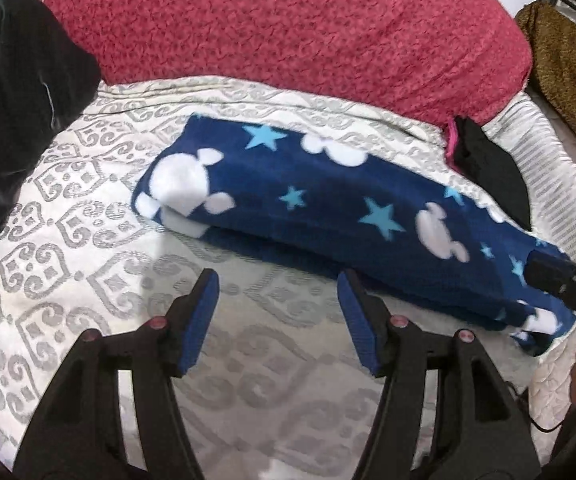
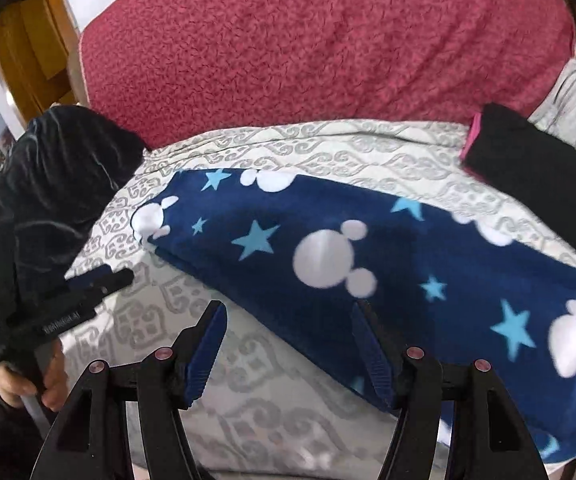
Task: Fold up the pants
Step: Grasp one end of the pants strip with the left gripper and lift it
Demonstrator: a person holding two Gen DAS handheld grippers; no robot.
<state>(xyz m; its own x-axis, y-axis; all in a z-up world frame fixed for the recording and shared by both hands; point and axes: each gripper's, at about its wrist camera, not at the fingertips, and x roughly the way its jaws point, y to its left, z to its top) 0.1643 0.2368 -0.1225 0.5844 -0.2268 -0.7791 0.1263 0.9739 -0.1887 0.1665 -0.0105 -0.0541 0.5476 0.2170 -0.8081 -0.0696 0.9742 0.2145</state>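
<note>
both two-finger grippers have their blue-padded jaws spread apart, gripping nothing. left gripper [image 1: 278, 280] hovers over the white mattress with grey scroll pattern [image 1: 68, 240], its right pad just beside the near edge of the navy fleece pants printed with white mouse heads and light-blue stars [image 1: 327, 200] — they lie folded in a long band from ten o'clock to four o'clock. right gripper [image 2: 288, 316] sits at that same edge, one finger over the fleece. a red textured blanket [image 1: 288, 32] lies at twelve o'clock, a folded black cloth [image 2: 527, 168] at two o'clock.
</note>
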